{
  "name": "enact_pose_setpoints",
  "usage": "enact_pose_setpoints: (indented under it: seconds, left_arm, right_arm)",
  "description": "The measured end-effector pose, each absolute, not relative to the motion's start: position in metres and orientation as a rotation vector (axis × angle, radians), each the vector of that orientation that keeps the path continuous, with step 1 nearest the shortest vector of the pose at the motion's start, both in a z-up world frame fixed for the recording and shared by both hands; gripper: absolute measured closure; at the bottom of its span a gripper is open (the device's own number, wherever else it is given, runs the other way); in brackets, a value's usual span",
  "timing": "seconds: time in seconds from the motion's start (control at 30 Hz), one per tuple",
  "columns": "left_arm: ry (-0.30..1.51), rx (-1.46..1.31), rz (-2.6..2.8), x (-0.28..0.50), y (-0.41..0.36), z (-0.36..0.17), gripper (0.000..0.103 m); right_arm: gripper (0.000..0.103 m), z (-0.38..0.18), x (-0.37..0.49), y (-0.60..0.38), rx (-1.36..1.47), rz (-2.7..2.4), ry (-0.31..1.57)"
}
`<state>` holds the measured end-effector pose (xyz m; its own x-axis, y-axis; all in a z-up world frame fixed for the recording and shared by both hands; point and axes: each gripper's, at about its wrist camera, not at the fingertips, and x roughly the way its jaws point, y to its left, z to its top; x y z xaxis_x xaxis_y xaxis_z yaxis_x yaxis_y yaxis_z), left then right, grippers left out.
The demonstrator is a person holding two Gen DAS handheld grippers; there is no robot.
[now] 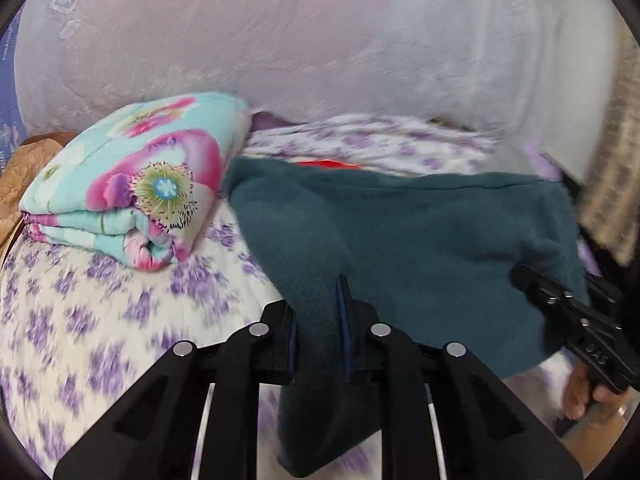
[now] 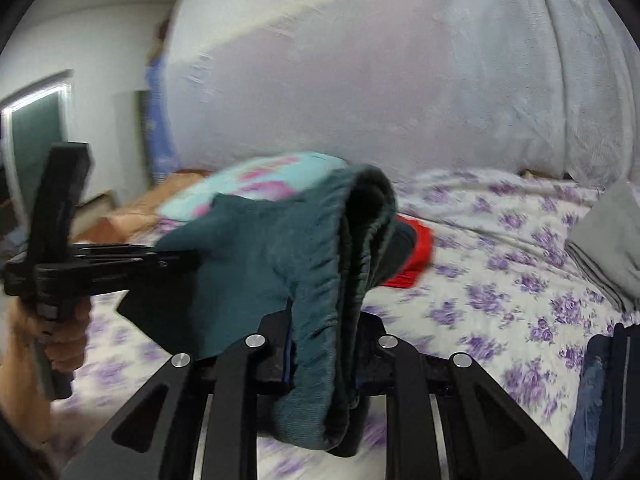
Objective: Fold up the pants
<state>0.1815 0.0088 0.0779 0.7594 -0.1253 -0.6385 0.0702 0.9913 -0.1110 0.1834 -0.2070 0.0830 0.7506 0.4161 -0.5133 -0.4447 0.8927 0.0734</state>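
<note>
The dark teal pants hang stretched between my two grippers above the bed. My left gripper is shut on one end of the pants, and cloth hangs down between its fingers. The right gripper shows at the right of the left wrist view, clamped on the other end. In the right wrist view my right gripper is shut on the bunched elastic waistband of the pants. The left gripper shows at left, held by a hand, its tips in the cloth.
A folded floral quilt lies at the left on the purple-flowered bedsheet. A red garment lies on the bed behind the pants. Folded grey cloth and dark blue clothes lie at the right. A white mosquito net hangs behind.
</note>
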Motion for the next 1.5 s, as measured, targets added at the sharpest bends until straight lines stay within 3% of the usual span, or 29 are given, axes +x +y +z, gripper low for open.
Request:
enact_pose_setpoints:
  seconds: [0.1,0.13,0.17,0.23,0.47,0.6,0.87,1.07,1.5]
  left_arm:
    - [0.889,-0.042,0.03,0.246,0.01,-0.003,0.068]
    - [0.992,-0.012,0.128,0.262,0.014,-0.038,0.054]
    - [0.92,-0.051,0.145,0.257,0.02,-0.044,0.038]
    - [0.863,-0.065,0.214,0.248,0.025,-0.049,0.021]
    - [0.853,-0.125,0.213,0.224,0.03,-0.028,0.02]
    - [0.791,-0.09,0.211,0.184,0.021,-0.006,0.016]
    - [0.672,-0.065,0.161,0.113,0.011,0.019,0.007]
    - [0.695,-0.067,0.167,0.105,0.014,0.017,0.006]
    - [0.736,-0.061,0.168,0.109,0.003,0.0,0.006]
  right_arm:
    - [0.035,0.004,0.253,-0.215,-0.113,0.185,0.785]
    - [0.033,-0.013,0.262,-0.22,-0.11,0.136,0.835]
    - [0.032,-0.021,0.264,-0.227,-0.054,0.15,0.852]
    - [0.032,-0.012,0.261,-0.238,-0.001,0.19,0.844]
    - [0.03,0.031,0.215,-0.22,-0.101,0.19,0.711]
    - [0.009,0.062,0.174,-0.208,-0.138,0.178,0.62]
    - [0.007,0.063,0.111,-0.196,-0.132,0.145,0.579]
    - [0.006,0.034,0.092,-0.211,0.041,0.102,0.551]
    - [0.006,0.017,0.105,-0.215,0.05,0.156,0.614]
